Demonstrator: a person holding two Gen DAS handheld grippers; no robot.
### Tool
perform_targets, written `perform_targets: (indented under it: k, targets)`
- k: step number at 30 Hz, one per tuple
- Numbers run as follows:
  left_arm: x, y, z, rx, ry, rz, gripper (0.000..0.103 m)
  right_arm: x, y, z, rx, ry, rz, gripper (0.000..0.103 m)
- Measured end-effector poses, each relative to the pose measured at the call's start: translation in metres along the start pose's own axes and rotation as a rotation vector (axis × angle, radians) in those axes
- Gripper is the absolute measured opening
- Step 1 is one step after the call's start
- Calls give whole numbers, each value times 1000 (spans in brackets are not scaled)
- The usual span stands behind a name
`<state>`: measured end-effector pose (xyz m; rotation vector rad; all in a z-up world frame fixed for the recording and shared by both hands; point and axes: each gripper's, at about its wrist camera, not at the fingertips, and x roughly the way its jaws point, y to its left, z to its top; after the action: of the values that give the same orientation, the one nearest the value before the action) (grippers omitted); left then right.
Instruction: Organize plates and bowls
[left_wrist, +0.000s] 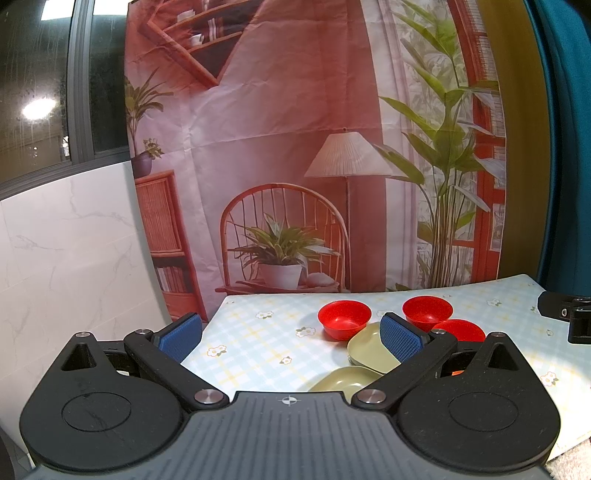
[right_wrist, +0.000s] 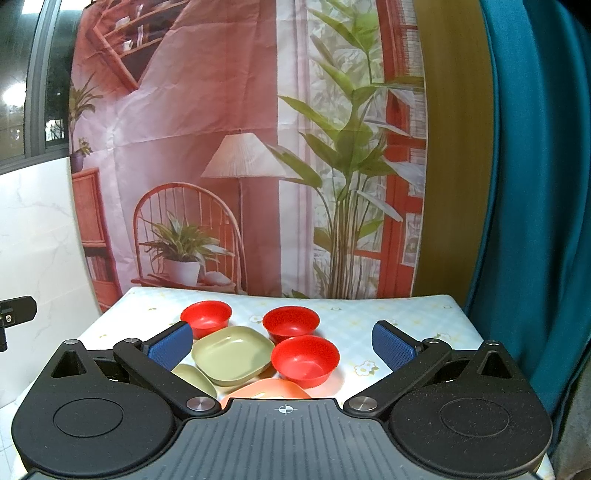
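Note:
Three red bowls stand on the table: a far left bowl (right_wrist: 206, 314) (left_wrist: 344, 319), a far middle bowl (right_wrist: 291, 323) (left_wrist: 427, 310) and a near bowl (right_wrist: 305, 360) (left_wrist: 461, 329). A green square plate (right_wrist: 232, 354) (left_wrist: 369, 349) lies between them. A second green plate (right_wrist: 195, 378) (left_wrist: 345, 378) lies nearer, partly hidden. A pink plate (right_wrist: 269, 390) lies at the front, half hidden by my right gripper. My left gripper (left_wrist: 291, 338) and right gripper (right_wrist: 282, 347) are both open, empty, and held above the table short of the dishes.
The table (right_wrist: 406, 317) has a pale checked flower cloth. A printed room backdrop (right_wrist: 240, 147) hangs behind it, a teal curtain (right_wrist: 535, 184) on the right, a white marble panel (left_wrist: 66, 258) on the left. The right gripper's body shows in the left wrist view (left_wrist: 565, 314).

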<state>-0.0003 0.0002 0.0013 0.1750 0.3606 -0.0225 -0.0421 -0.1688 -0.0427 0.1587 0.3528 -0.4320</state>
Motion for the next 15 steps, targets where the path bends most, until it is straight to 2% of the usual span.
perform_targets:
  k: [15]
  targets:
    - [0,0,0,0,3,-2,103,-7,2,3,-1,-8,0,103]
